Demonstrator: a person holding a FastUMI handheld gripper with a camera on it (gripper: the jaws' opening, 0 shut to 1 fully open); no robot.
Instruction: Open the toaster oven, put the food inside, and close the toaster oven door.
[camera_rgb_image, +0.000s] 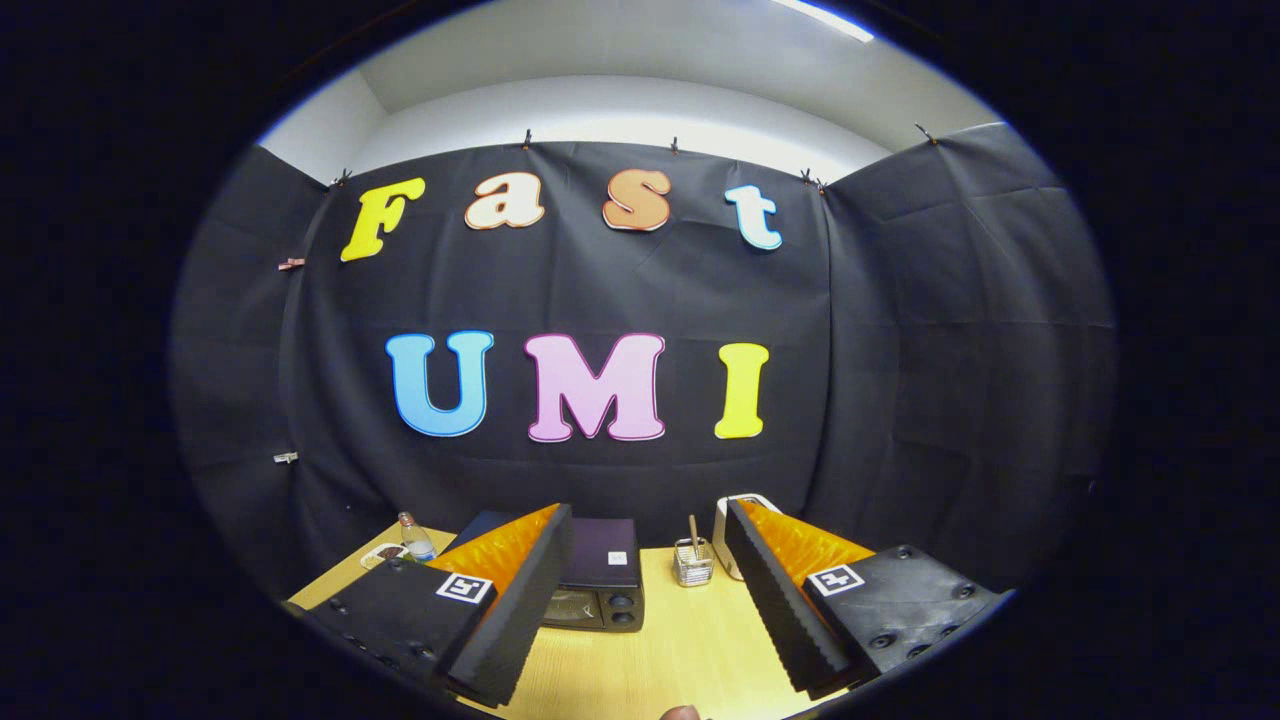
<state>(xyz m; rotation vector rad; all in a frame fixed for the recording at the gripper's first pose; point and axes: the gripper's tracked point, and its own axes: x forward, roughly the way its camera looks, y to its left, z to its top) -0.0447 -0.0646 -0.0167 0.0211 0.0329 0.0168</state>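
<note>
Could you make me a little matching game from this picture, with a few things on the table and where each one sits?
Things:
1. toaster oven
2. clear bottle
3. small wire basket
4. white container

Places:
A. partly hidden behind the right finger of the open tongs
B. out past the left finger, near the table's far left corner
C. in the gap between the two fingers, on the bare wooden table
D. at the back of the table, partly behind the left finger, door shut

Pairs: 1-D, 2-B, 3-C, 4-A
</note>
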